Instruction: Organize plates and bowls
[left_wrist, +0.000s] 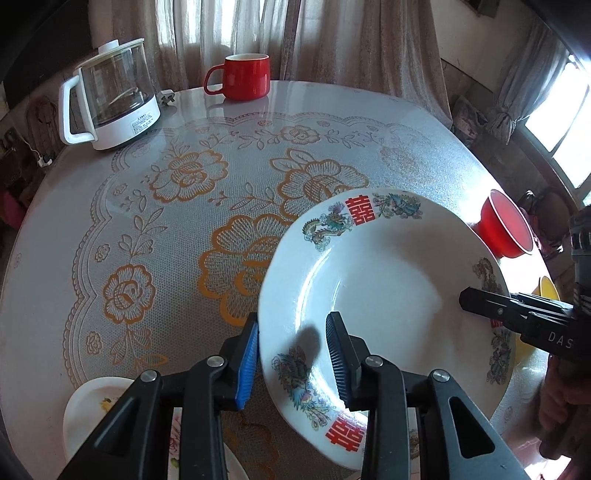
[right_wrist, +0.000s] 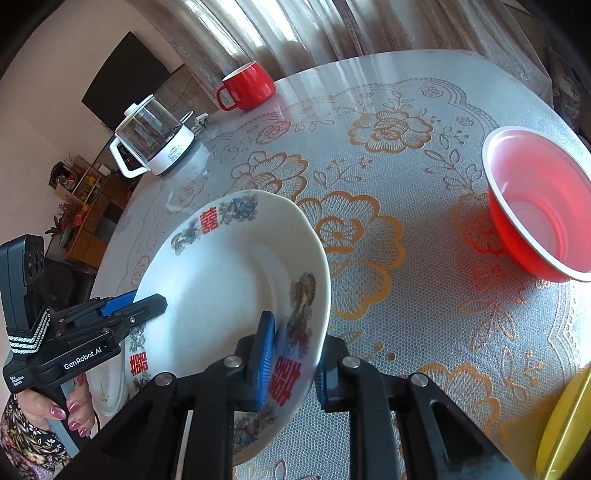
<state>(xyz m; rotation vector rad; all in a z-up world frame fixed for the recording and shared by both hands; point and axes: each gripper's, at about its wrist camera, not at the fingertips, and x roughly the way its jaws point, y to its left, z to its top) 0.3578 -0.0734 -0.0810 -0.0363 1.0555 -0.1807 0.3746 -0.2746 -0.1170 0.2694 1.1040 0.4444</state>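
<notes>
Right under your lens, your left tool (left_wrist: 291, 363) has its blue-padded jaws straddling the near rim of the white plate with the red double-happiness marks (left_wrist: 384, 273). One pad looks set against the outer edge, but the other stands over the inside face, so I can't tell whether it really pinches. Your right tool (right_wrist: 293, 365) is the surer hold: its pads are clamped on the opposite rim, right on the red character. The plate hangs tilted between the two tools, lifted clear of the lace-patterned bench (left_wrist: 177, 229), with its hollow facing up.

Here is what the next move turns on: the flowered plate (left_wrist: 96, 402) lies on the bench just left of and below your left tool, so the left hand is the nearer one to it. The red bowl (right_wrist: 539, 206) sits well off on the right-hand side, with a yellow dish (right_wrist: 565, 421) at the bench's near right edge. Both tools point steeply down, wrists angled toward each other across the plate. The red mug (left_wrist: 242, 75) and glass kettle (left_wrist: 110, 96) stand far back.
</notes>
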